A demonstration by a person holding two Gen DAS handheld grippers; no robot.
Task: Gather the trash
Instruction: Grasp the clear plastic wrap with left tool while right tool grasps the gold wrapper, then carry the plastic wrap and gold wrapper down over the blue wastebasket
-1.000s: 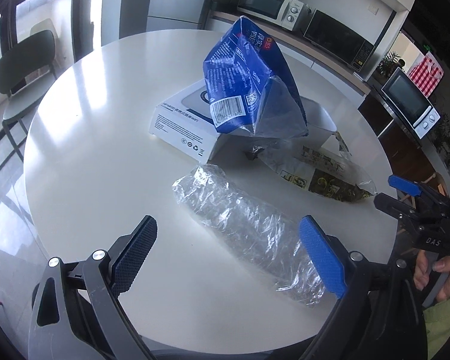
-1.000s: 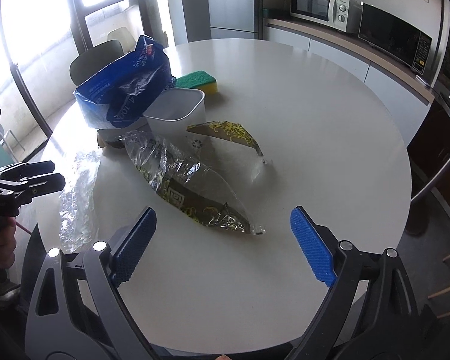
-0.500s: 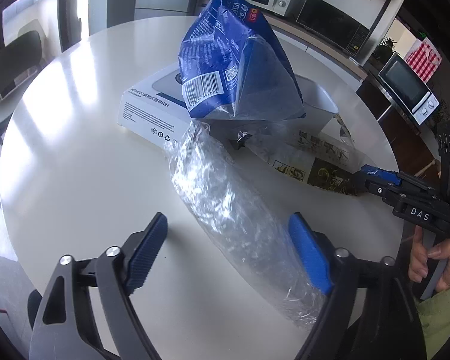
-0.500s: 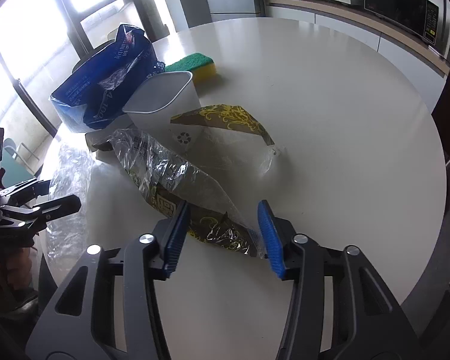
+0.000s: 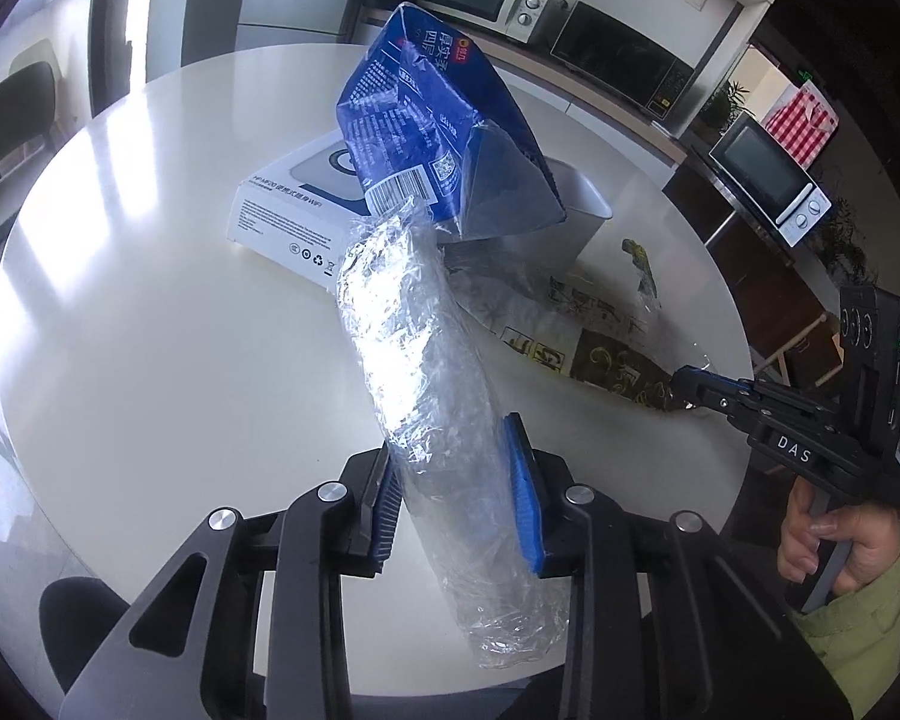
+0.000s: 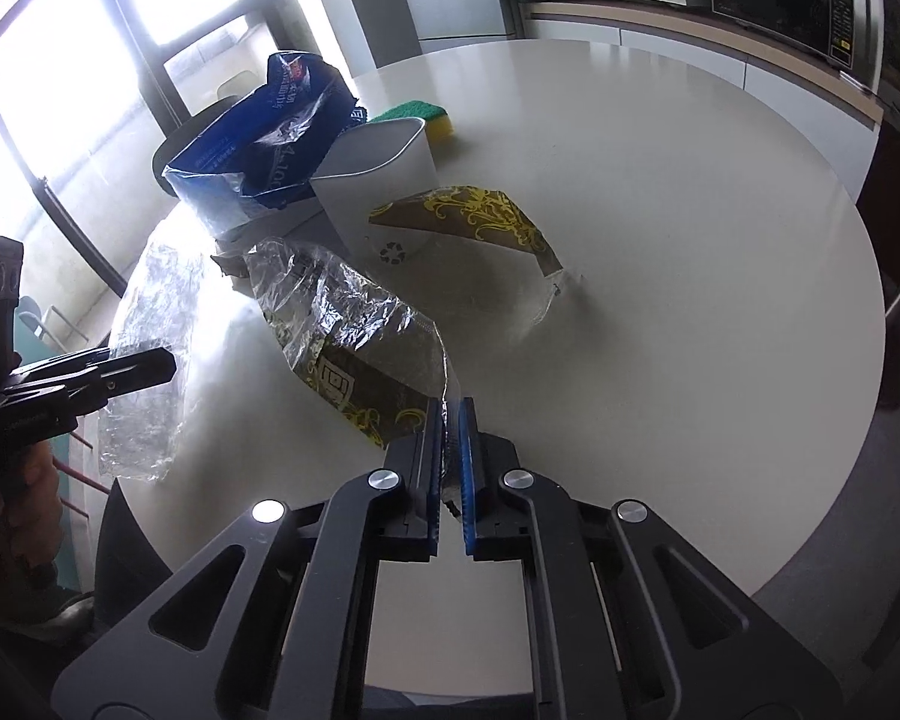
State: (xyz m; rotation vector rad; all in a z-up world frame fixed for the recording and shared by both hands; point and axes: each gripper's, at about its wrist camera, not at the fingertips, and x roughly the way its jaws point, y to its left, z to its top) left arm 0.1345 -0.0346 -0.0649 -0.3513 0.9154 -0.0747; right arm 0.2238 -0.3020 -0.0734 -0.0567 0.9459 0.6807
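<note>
My left gripper point(image 5: 453, 498) is shut on a clear crinkled plastic bag point(image 5: 414, 348), lifted off the round white table point(image 5: 150, 330); the bag also shows in the right wrist view point(image 6: 150, 360). My right gripper point(image 6: 450, 450) is shut on the near end of a brown-and-gold foil wrapper point(image 6: 354, 348), which stretches toward a small white bin point(image 6: 378, 180). The wrapper shows in the left wrist view point(image 5: 594, 348), with the right gripper point(image 5: 690, 381) at its end. A blue snack bag point(image 5: 432, 138) leans over the bin point(image 5: 576, 216).
A white product box point(image 5: 288, 216) lies under the blue bag. A green-and-yellow sponge point(image 6: 420, 117) sits behind the bin. Chairs stand beyond the table's far edge. Microwaves line the counter at the back.
Both grippers moved in and closed: the left on the clear plastic bag, lifting its far end off the table, the right on the foil wrapper's near end.
</note>
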